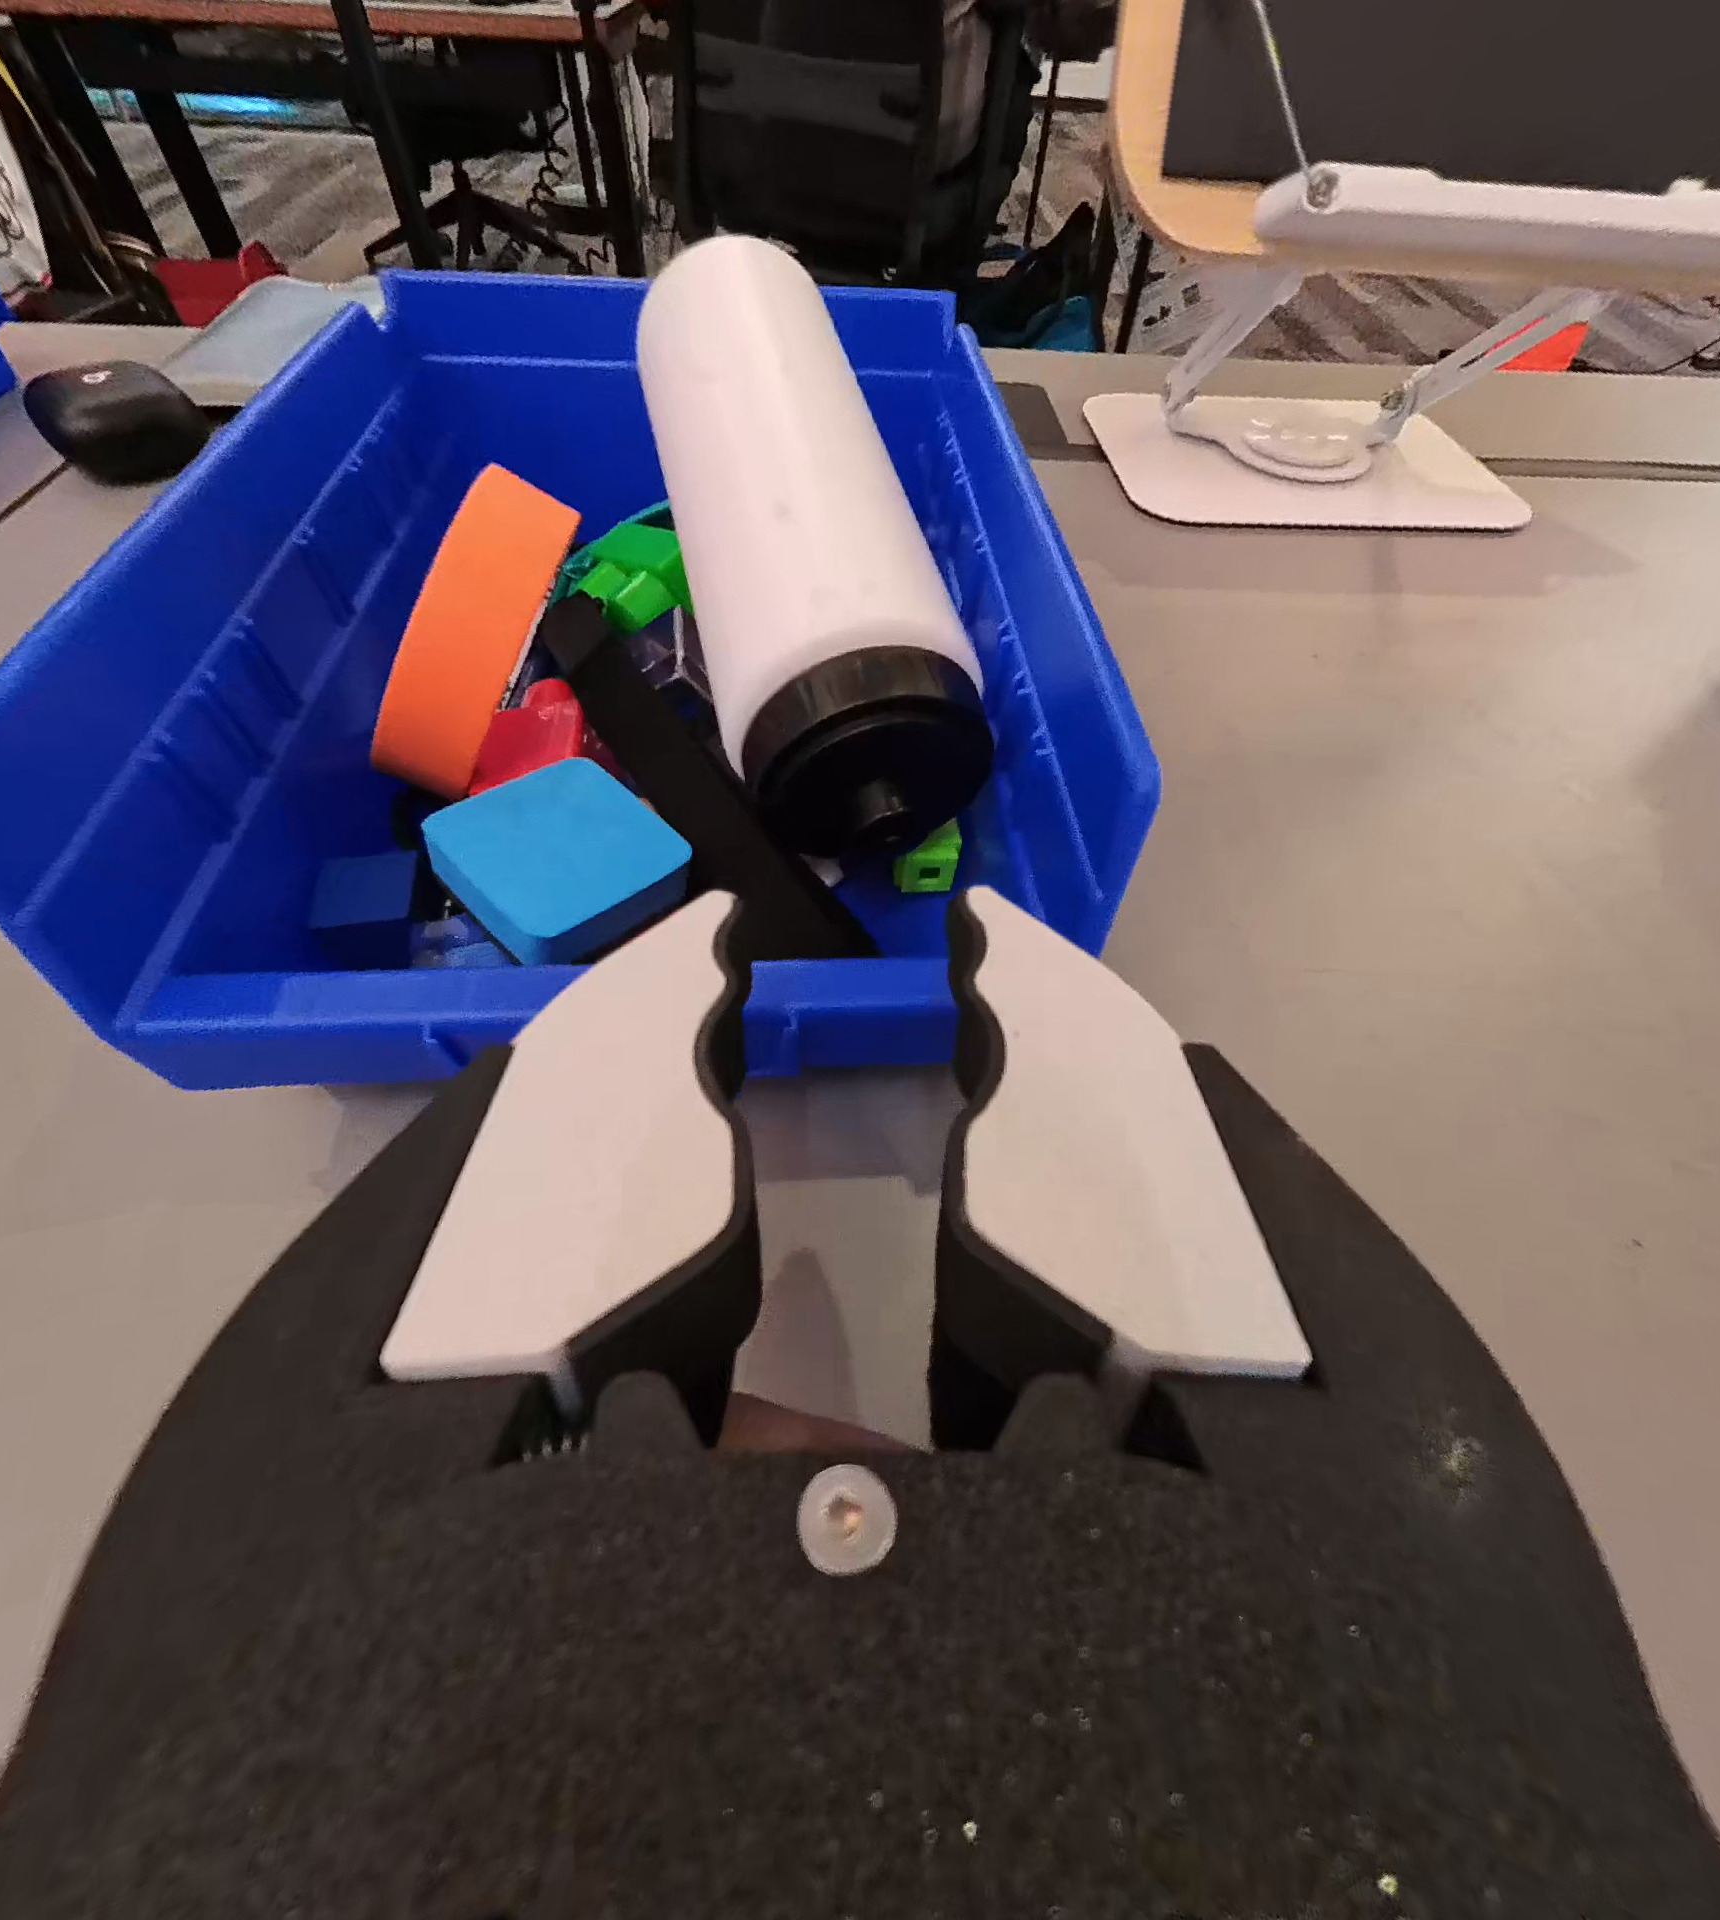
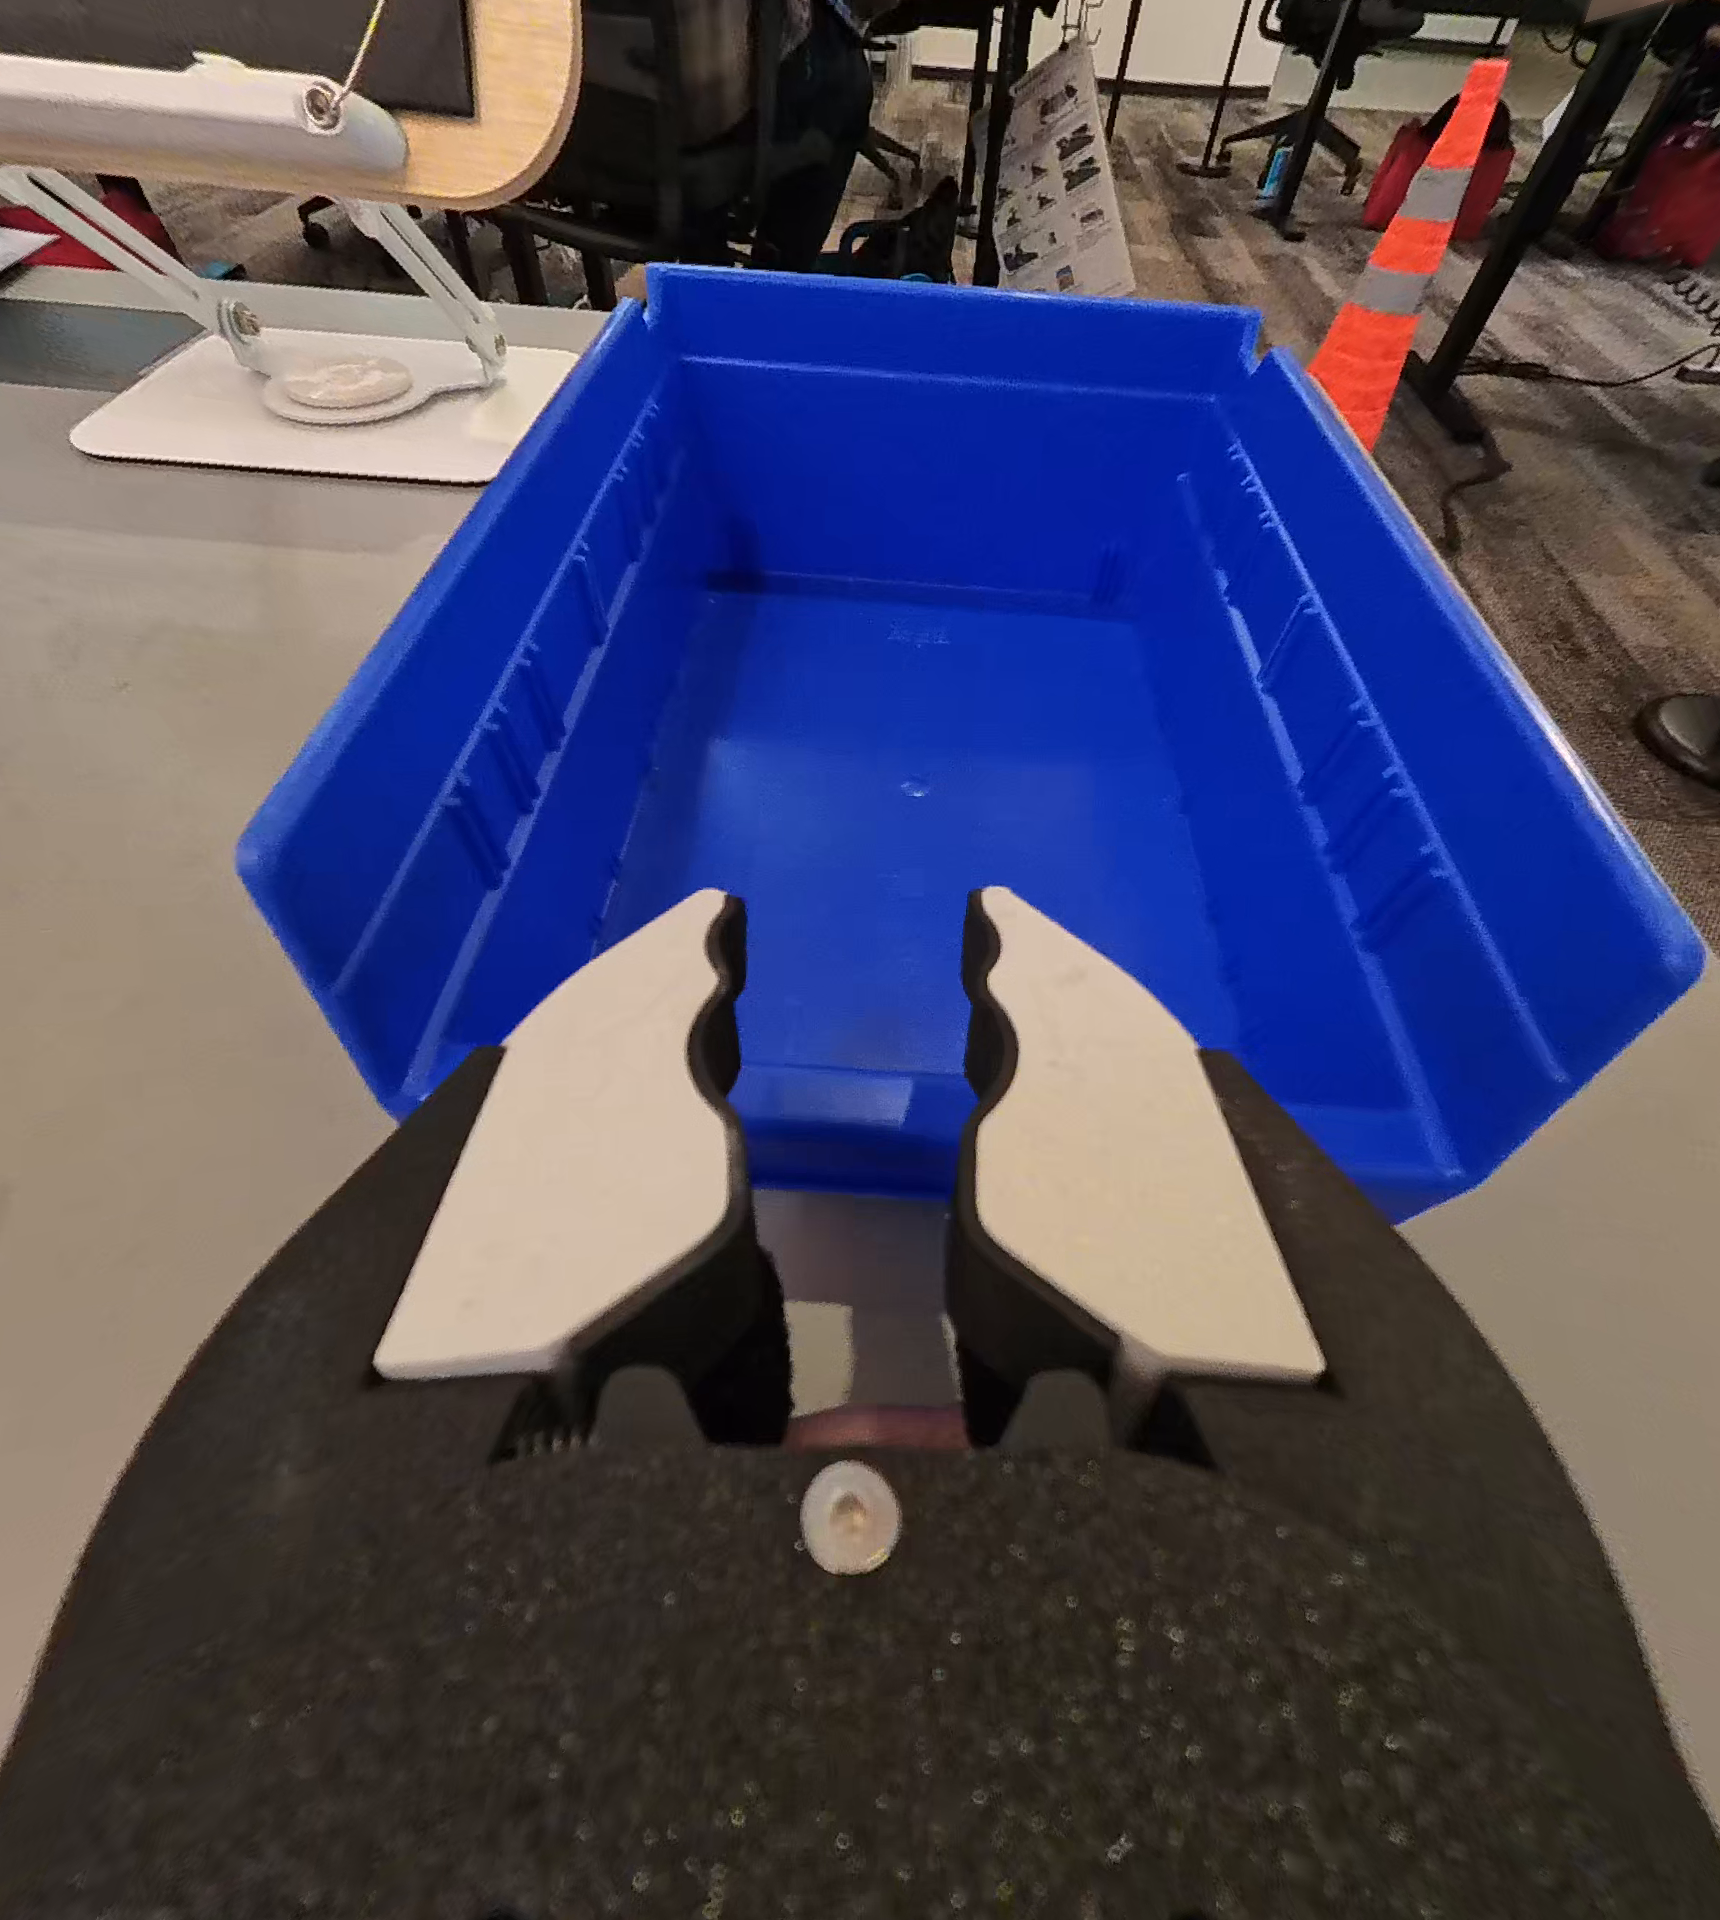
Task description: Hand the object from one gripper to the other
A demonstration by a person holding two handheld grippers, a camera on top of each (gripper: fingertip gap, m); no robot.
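In the left wrist view a blue bin (image 1: pixel 212 727) holds a white bottle with a black cap (image 1: pixel 794 520) lying tilted, an orange disc (image 1: pixel 471 623), a light blue block (image 1: pixel 555 862), a black bar (image 1: pixel 690 790), green pieces (image 1: pixel 643 571) and a red piece (image 1: pixel 534 732). My left gripper (image 1: pixel 848 914) is open and empty at the bin's near edge, just short of the bottle's cap. In the right wrist view a second blue bin (image 2: pixel 1458 779) has nothing in it. My right gripper (image 2: pixel 854 909) is open and empty over that bin's near edge.
Both bins stand on a grey table (image 1: pixel 1458 935). A white stand with a flat base (image 1: pixel 1313 468) sits behind them; it also shows in the right wrist view (image 2: pixel 316 395). A black case (image 1: pixel 108 416) lies far left. An orange cone (image 2: pixel 1407 249) stands on the floor beyond. The left gripper's tips are roughly 55 cm from the right gripper's.
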